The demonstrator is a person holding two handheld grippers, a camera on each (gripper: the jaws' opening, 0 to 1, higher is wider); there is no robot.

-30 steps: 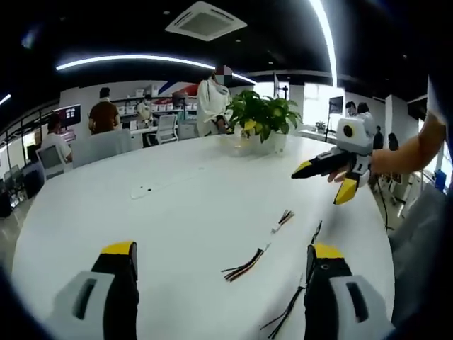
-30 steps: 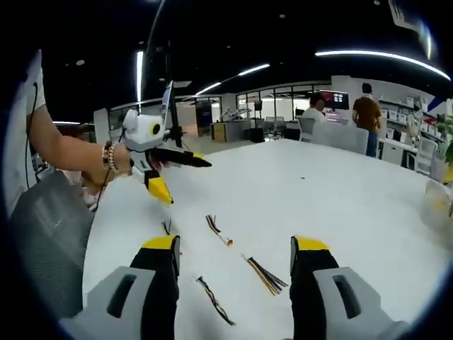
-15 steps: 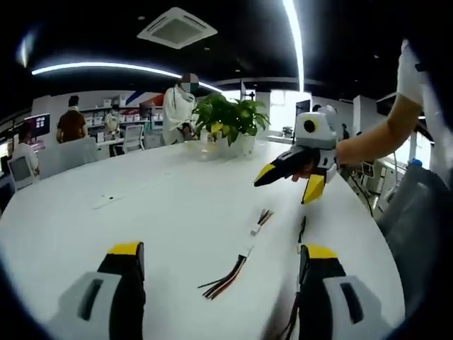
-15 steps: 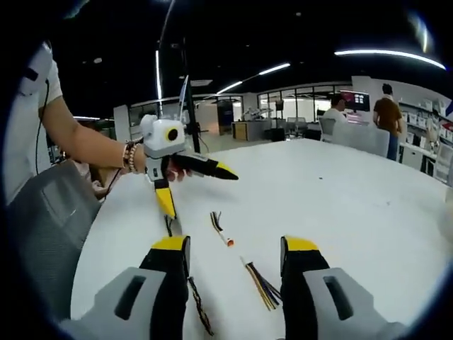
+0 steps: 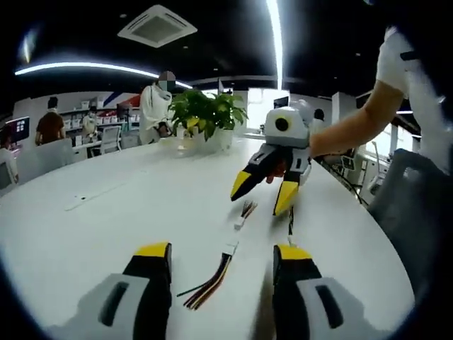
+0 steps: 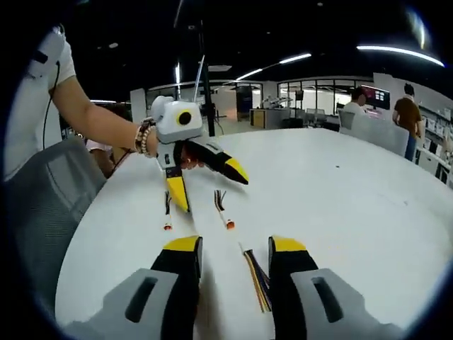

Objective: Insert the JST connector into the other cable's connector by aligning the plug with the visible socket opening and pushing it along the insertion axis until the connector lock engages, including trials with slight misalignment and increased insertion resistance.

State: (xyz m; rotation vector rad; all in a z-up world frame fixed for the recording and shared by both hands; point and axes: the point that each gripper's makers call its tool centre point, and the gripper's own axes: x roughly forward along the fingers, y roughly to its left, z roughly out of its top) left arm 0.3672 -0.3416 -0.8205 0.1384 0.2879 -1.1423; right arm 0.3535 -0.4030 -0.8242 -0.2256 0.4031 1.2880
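Both tools (image 5: 223, 255) (image 6: 235, 248) gape empty, multicoloured cable (image 5: 212, 280) lying between their jaws.

Setting: open-plan office. Large white counter (image 5: 106, 212) with a potted plant (image 5: 205, 117) at its far edge. Beyond the plant: desks, office chairs (image 5: 110, 138), a monitor (image 5: 15, 129), people standing. Overhead: ceiling air-conditioning cassette (image 5: 157, 25), long strip lights (image 5: 78, 67). Glass-walled rooms (image 6: 311, 95) behind the counter.

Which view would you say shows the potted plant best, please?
The left gripper view: the plant stands whole at the table's far edge, leaves and pot visible. The right gripper view looks across another part of the table toward windows and desks.
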